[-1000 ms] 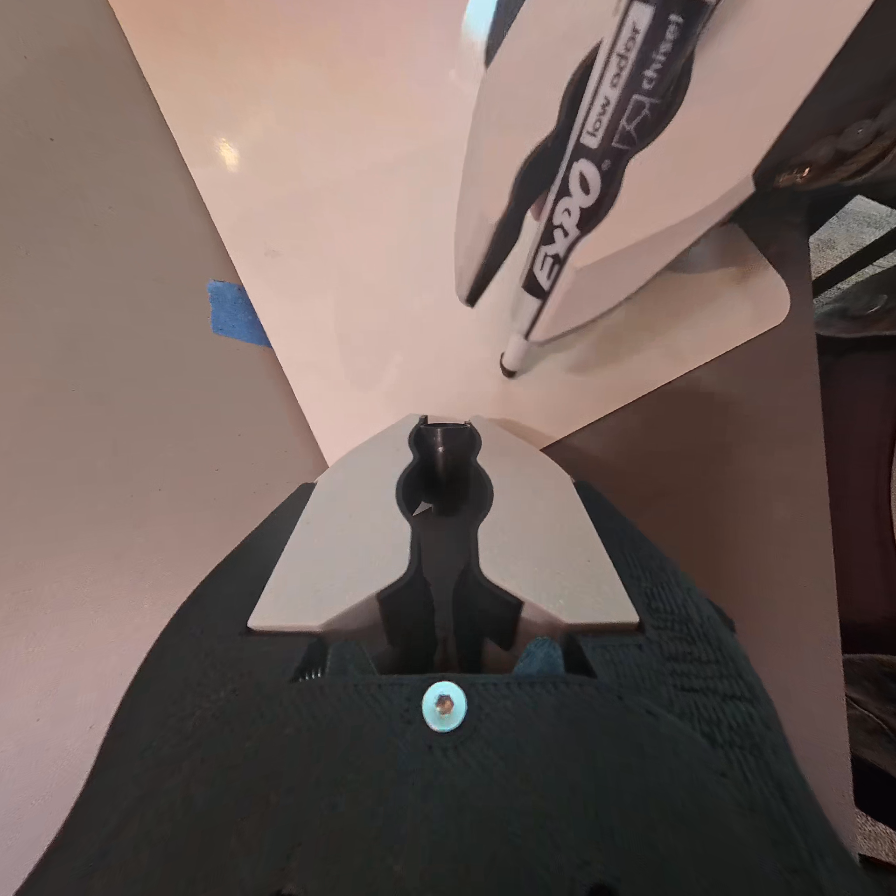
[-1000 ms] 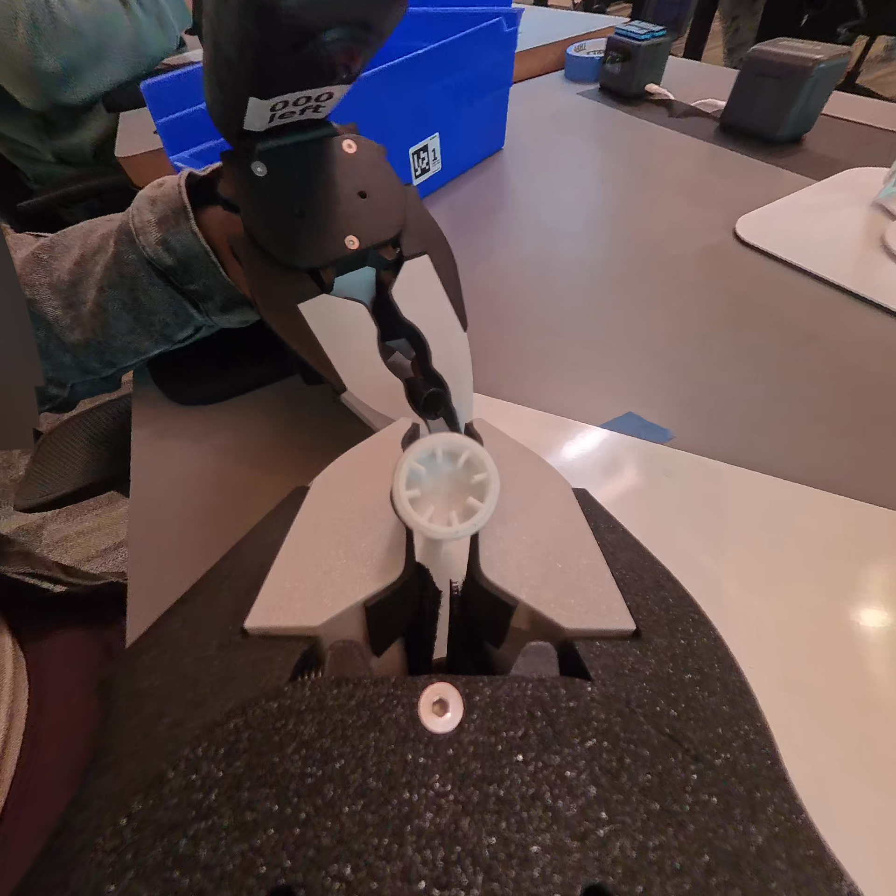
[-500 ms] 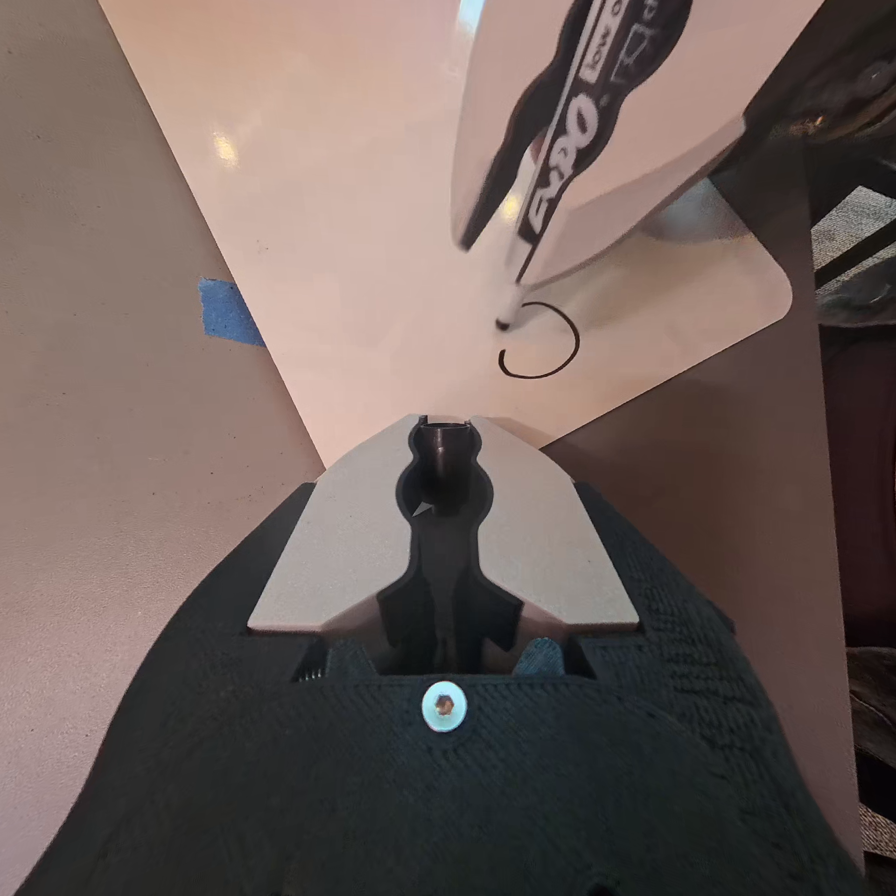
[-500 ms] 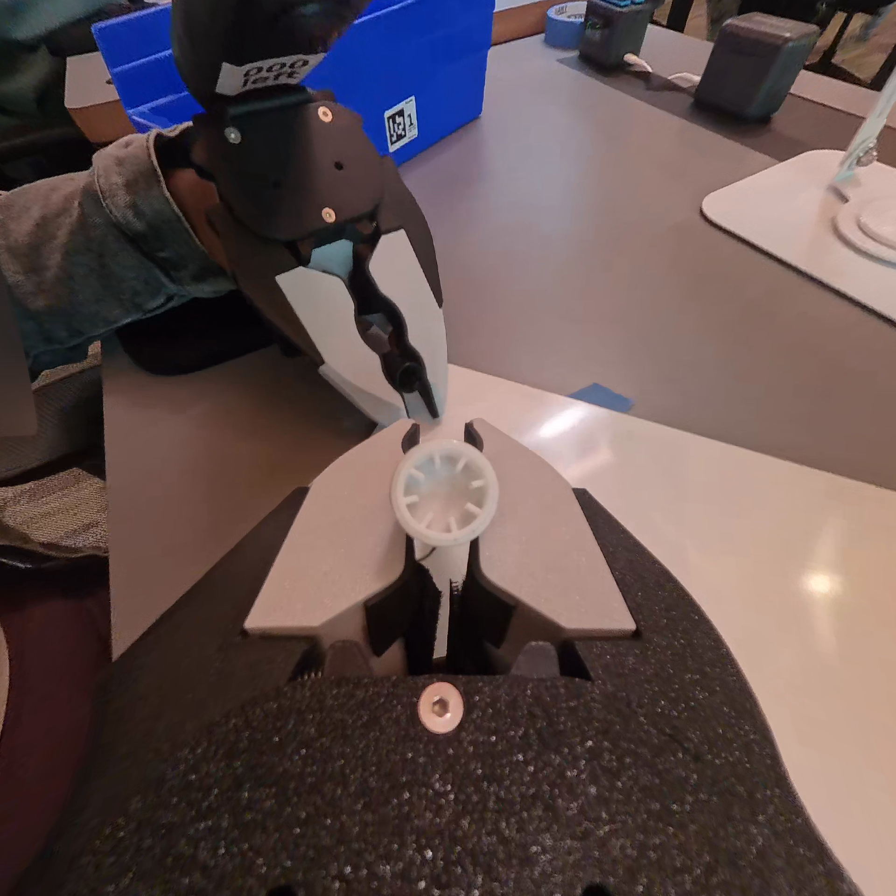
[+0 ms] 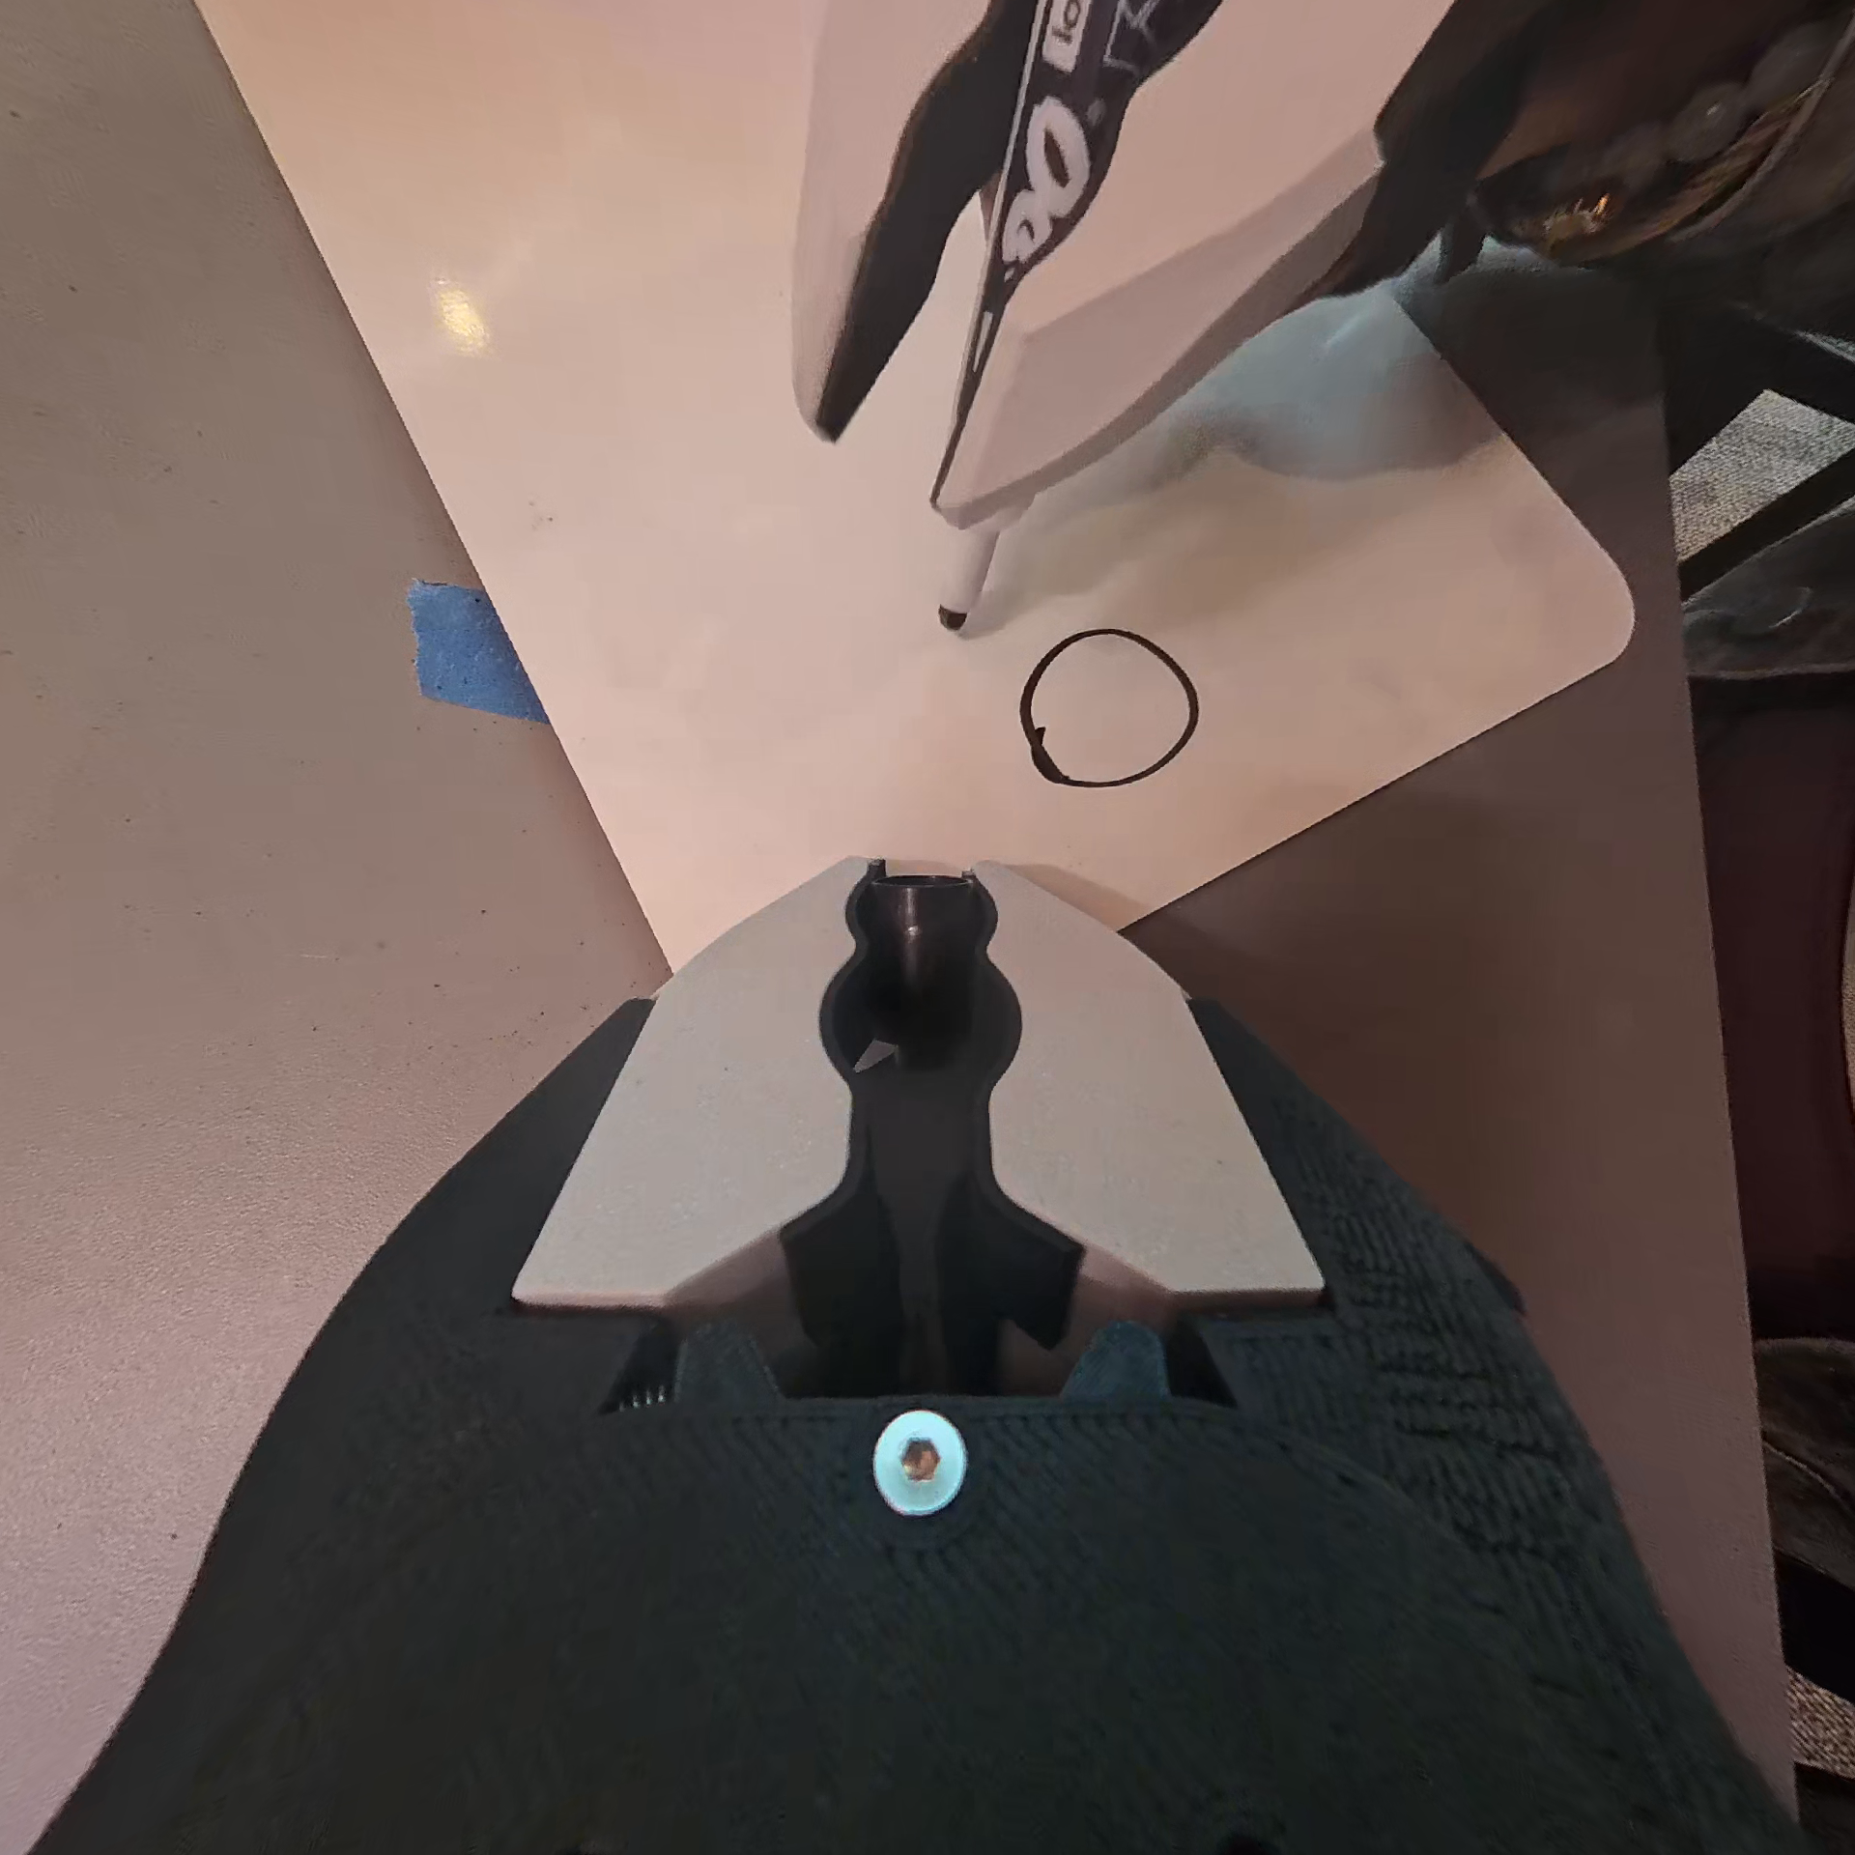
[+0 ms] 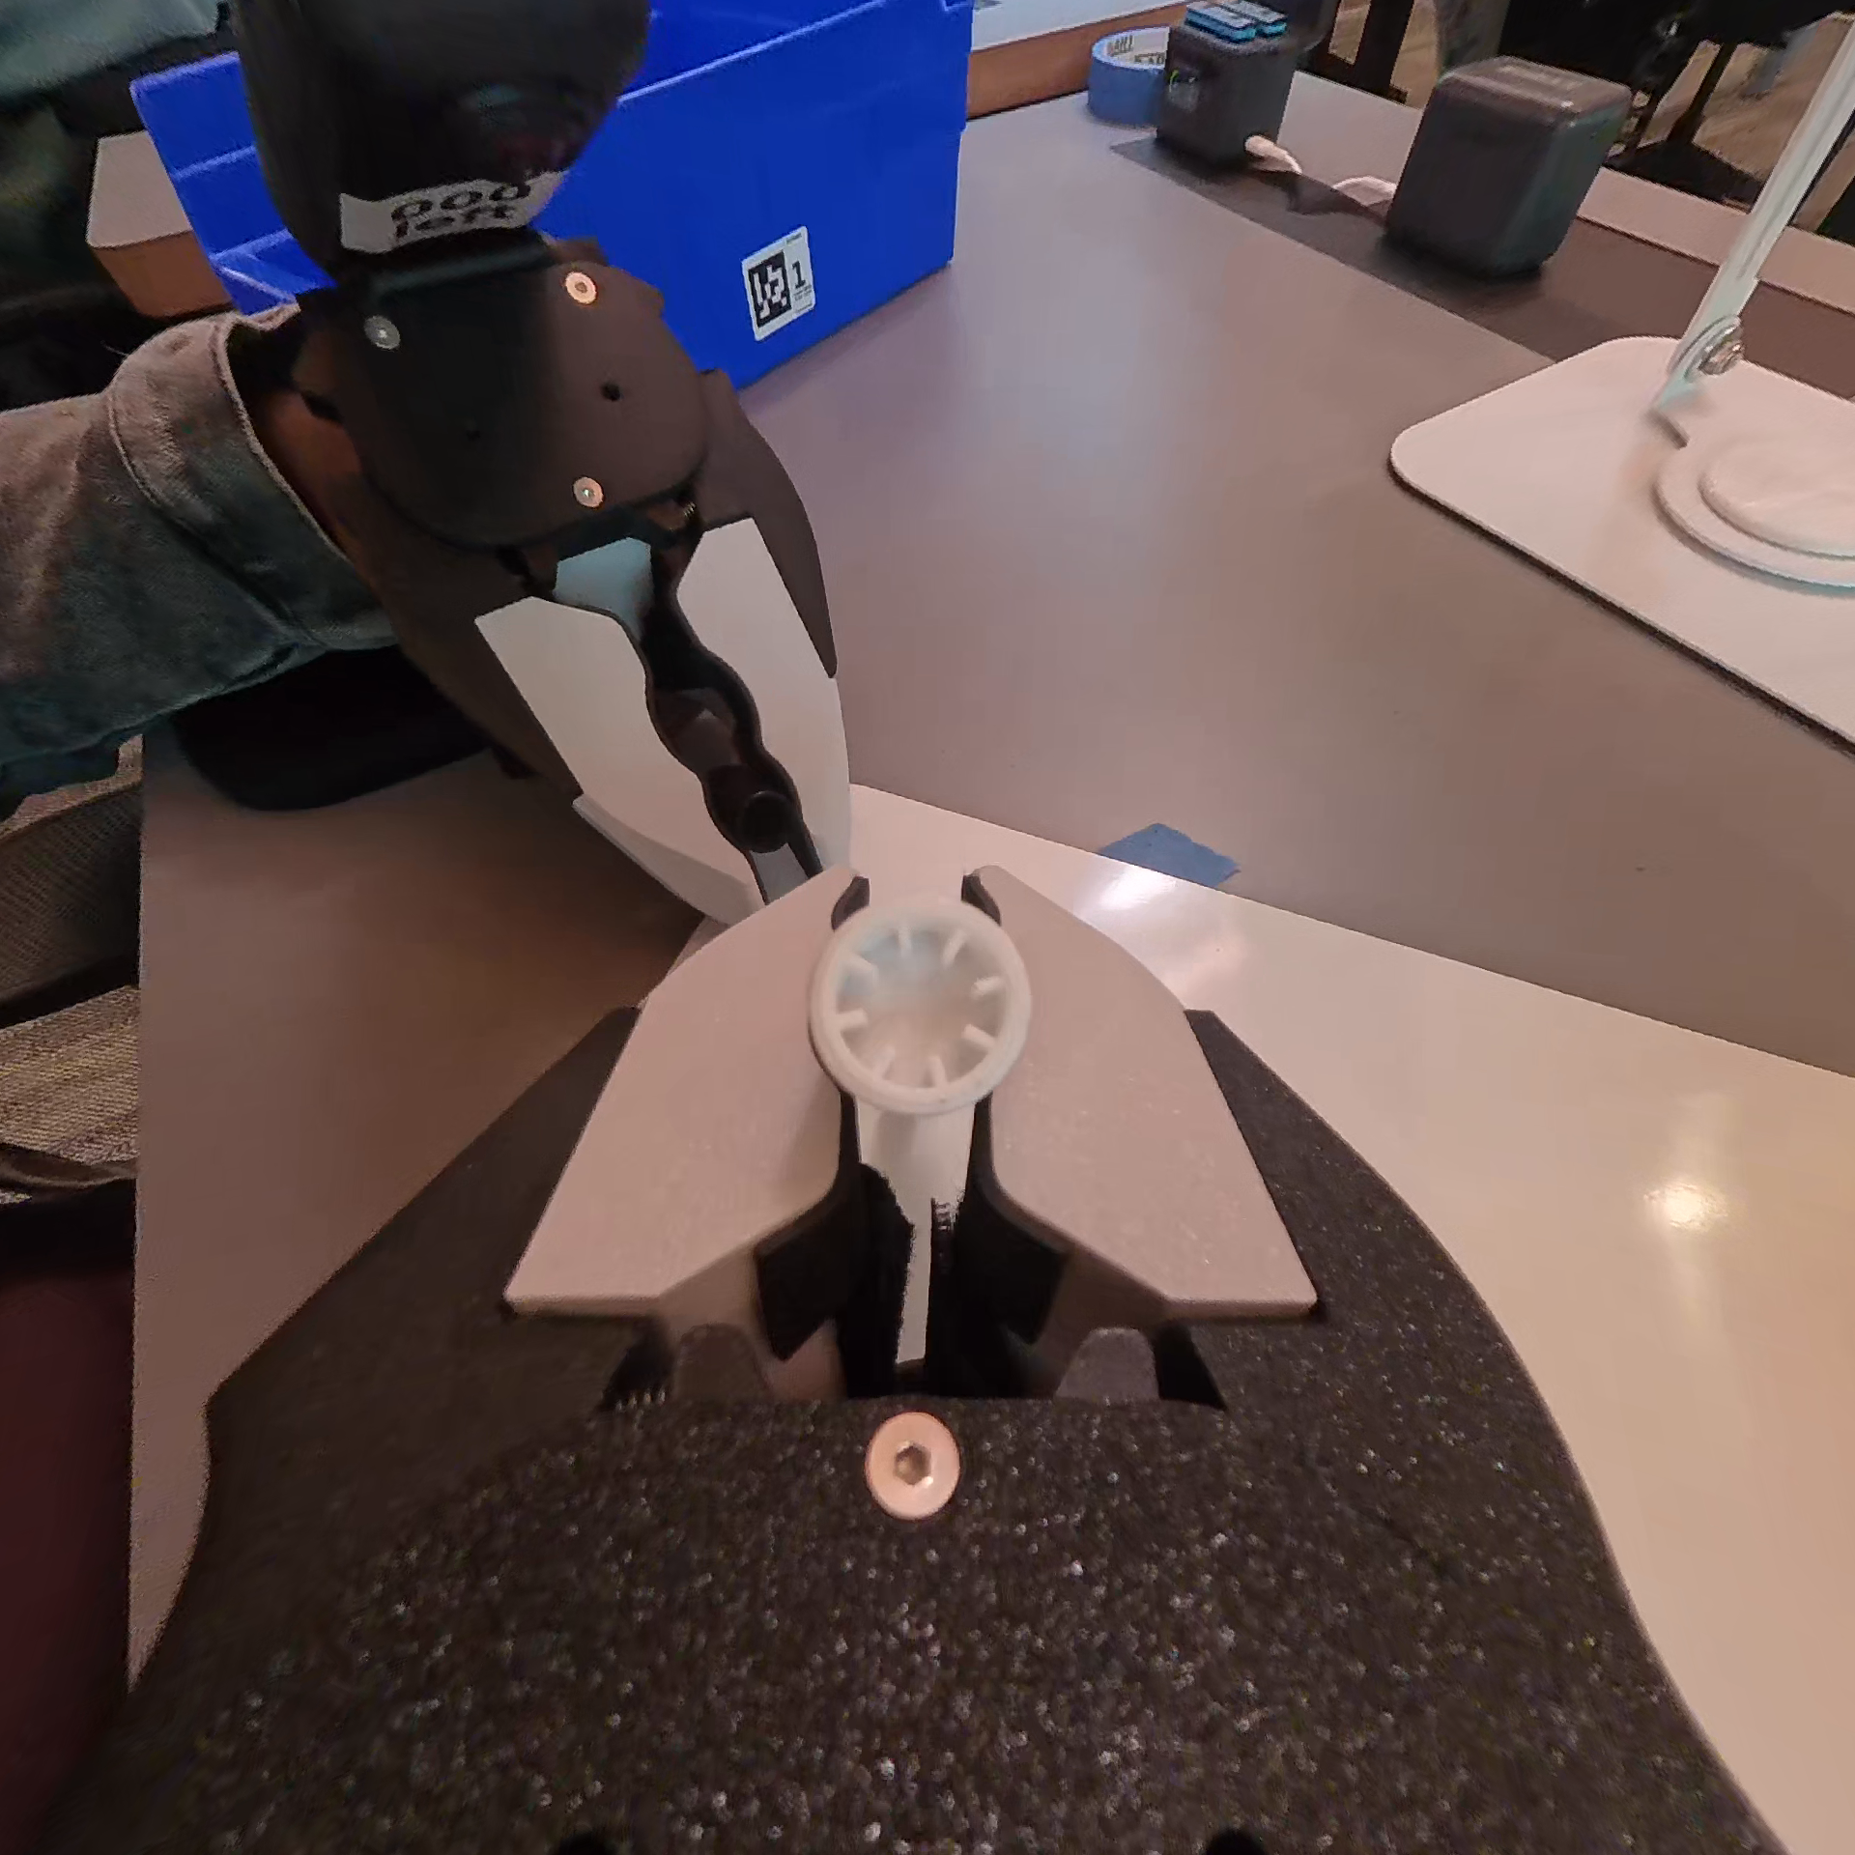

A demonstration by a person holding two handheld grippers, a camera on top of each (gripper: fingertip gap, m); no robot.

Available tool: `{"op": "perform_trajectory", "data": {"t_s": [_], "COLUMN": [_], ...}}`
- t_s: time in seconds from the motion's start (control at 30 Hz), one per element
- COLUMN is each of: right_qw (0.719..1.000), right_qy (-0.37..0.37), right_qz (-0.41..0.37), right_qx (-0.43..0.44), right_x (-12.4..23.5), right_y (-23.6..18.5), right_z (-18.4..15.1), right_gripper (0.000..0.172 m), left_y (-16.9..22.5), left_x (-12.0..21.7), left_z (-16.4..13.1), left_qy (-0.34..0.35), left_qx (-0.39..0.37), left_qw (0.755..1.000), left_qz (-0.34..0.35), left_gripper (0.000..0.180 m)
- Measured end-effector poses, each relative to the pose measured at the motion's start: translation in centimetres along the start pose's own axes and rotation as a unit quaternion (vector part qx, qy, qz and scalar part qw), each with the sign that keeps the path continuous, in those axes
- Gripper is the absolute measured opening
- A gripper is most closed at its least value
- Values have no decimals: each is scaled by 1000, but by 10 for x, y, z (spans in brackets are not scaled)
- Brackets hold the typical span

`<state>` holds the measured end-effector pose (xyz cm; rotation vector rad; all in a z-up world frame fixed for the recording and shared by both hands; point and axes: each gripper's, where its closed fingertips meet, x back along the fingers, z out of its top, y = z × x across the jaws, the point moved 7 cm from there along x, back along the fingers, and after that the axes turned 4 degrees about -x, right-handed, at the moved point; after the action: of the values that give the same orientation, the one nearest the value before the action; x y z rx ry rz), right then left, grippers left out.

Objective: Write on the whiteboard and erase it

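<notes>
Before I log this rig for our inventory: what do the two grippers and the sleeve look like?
Both grippers have black textured bodies, a silver screw and flat pale grey fingers with black scalloped inner edges. The left one carries a white label. The sleeve is grey-blue denim.

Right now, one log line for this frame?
stage: circle drawn on whiteboard | right gripper: holds marker, tip off circle | left gripper: holds black cap | erasing: not started

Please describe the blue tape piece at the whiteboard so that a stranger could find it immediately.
Find the whiteboard lying flat on the grey table. On its long left edge sits the blue tape piece, the only blue thing beside the board, far from the drawn black circle.
</notes>
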<state>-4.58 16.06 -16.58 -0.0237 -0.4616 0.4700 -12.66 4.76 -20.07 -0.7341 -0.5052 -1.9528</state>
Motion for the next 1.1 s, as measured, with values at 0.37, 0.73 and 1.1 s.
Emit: {"op": "perform_trajectory", "data": {"t_s": [0.37, 0.73, 1.1], "right_qw": [1000, 997, 998], "right_qy": [-10, -9, -3], "right_qz": [-16, -75, -64], "right_qx": [-17, -22, -17], "right_x": [22, 44, 23], "right_y": [-9, 14, 27], "right_z": [-15, -22, -10], "right_gripper": [19, 19, 19], "left_y": [0, 0, 0], "left_x": [0, 0, -1], "left_z": [0, 0, 0], "left_qy": [1, 1, 2], "left_qx": [0, -1, -1], "left_qw": [1000, 1000, 1000], "left_qz": [-1, -2, -6], "left_gripper": [15, 14, 15]}}
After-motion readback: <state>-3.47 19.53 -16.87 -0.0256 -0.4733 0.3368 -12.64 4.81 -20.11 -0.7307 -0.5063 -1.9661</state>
